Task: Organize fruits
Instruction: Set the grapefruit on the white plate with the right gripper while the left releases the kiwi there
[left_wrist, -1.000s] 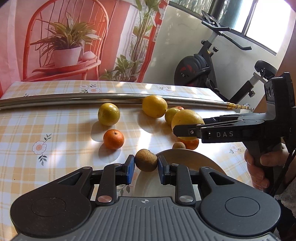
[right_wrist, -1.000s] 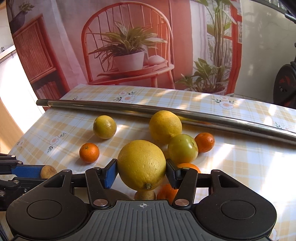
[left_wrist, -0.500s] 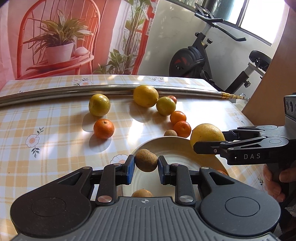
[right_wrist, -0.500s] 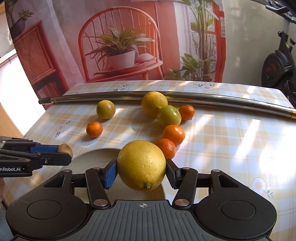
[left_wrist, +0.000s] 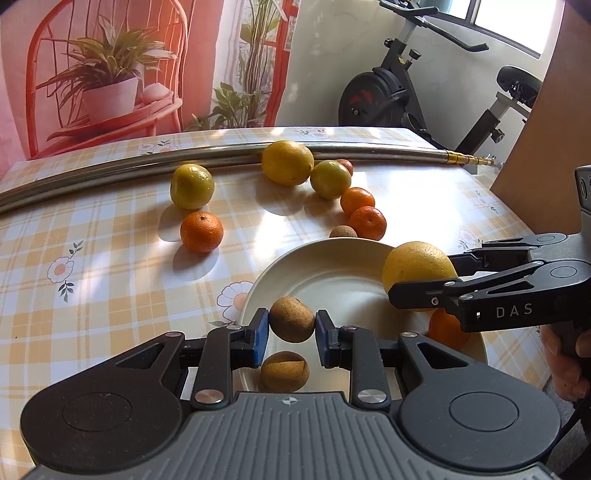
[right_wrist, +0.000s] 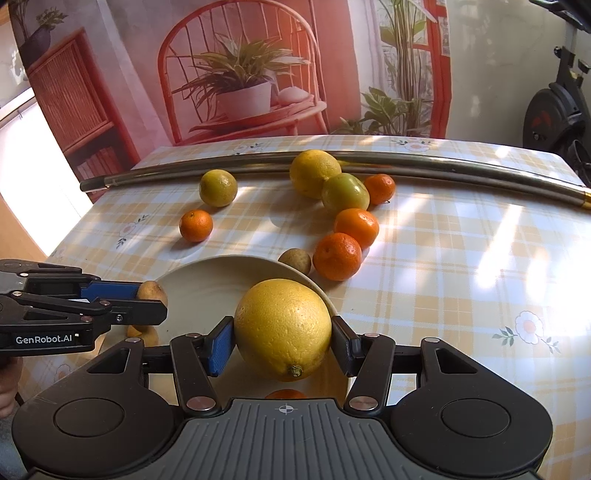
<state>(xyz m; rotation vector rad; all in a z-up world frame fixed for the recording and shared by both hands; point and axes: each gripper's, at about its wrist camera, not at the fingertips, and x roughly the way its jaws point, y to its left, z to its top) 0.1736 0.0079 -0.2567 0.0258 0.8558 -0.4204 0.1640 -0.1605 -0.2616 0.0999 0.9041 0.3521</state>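
Note:
My left gripper (left_wrist: 289, 334) is shut on a small brown fruit (left_wrist: 291, 319) and holds it above the near side of a cream plate (left_wrist: 332, 266). A second brown fruit (left_wrist: 284, 371) and an orange (left_wrist: 445, 328) lie on the plate. My right gripper (right_wrist: 282, 349) is shut on a large yellow citrus (right_wrist: 282, 326), held over the plate's right rim (right_wrist: 207, 280). In the left wrist view the right gripper (left_wrist: 397, 291) enters from the right with the citrus (left_wrist: 417, 266). In the right wrist view the left gripper (right_wrist: 155, 299) comes in from the left with its fruit (right_wrist: 151, 290).
Loose on the checked tablecloth beyond the plate: a yellow citrus (left_wrist: 287, 162), two greenish ones (left_wrist: 192, 185) (left_wrist: 330, 179), several oranges (left_wrist: 201, 231) (left_wrist: 367, 223) and a brown fruit (left_wrist: 342, 232). A metal pole (left_wrist: 110, 170) lies across the back. An exercise bike (left_wrist: 406, 92) stands behind.
Both grippers have drawn back toward the table's near side with their fruits, from over the loose fruit to over the plate. The plate and the fruit lying on it have come into view.

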